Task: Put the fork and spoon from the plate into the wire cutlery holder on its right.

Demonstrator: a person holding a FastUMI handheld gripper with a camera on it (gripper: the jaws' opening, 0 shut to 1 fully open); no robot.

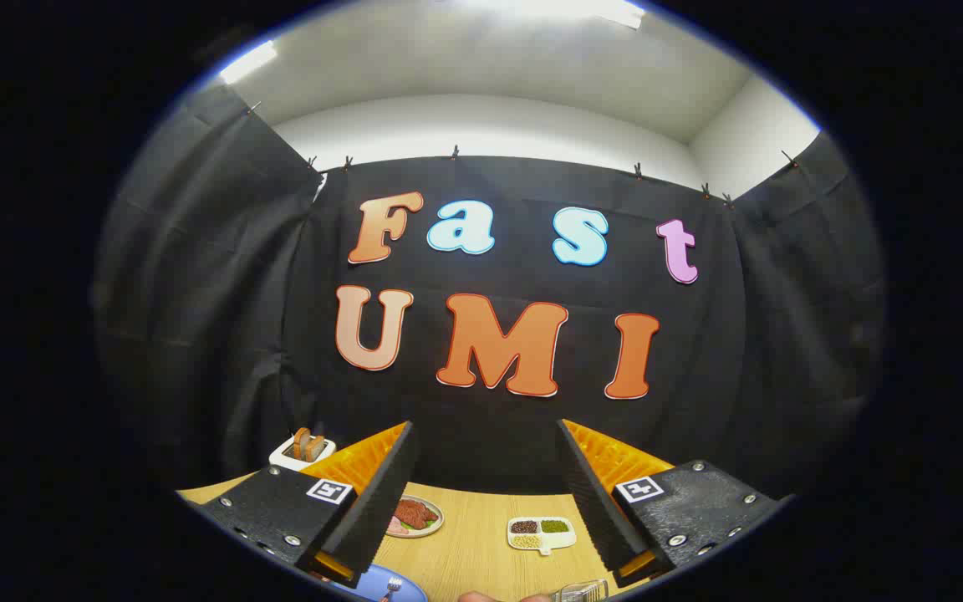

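My gripper (486, 468) is held high above the wooden table (473, 543), its two fingers (381, 493) wide apart with nothing between them. Low down between the fingers, a blue plate (369, 584) peeks in, with the tines of a fork (392, 586) lying on it. To the right of the plate, the top of the wire cutlery holder (582, 592) is partly in view. The spoon is hidden from me.
A small plate of meat slices (415, 516) and a white divided dish of beans (542, 533) sit further back on the table. A white toaster with bread (303, 450) stands at the far left. A fingertip (475, 597) shows near the holder.
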